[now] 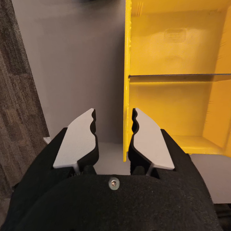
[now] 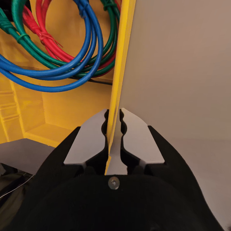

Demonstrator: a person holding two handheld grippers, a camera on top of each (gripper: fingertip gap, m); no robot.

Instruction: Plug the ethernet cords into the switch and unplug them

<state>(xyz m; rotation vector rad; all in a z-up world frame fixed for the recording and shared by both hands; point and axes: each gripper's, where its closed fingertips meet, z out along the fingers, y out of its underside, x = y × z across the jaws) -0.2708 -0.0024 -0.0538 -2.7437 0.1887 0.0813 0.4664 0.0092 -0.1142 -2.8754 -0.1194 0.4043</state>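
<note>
A yellow plastic bin (image 1: 172, 50) stands on a grey table (image 1: 75, 62). My left gripper (image 1: 113, 110) is open and straddles the near end of the bin's left wall (image 1: 126, 75), which stands just inside the right finger. My right gripper (image 2: 113, 110) is open only narrowly around the bin's right wall (image 2: 120, 62). Its left pad touches the wall and a thin gap shows at its right pad. Coiled blue (image 2: 87, 37), green (image 2: 31, 47) and red (image 2: 50, 43) ethernet cords lie in the bin's far compartment. No switch is in view.
A thin dark divider (image 1: 175, 75) crosses the bin; the compartments seen in the left wrist view hold nothing. Patterned carpet (image 1: 15, 87) lies beyond the table's left edge. Bare table (image 2: 175, 75) stretches to the right of the bin. Spacing between my two grippers at the tips: around 75 centimeters.
</note>
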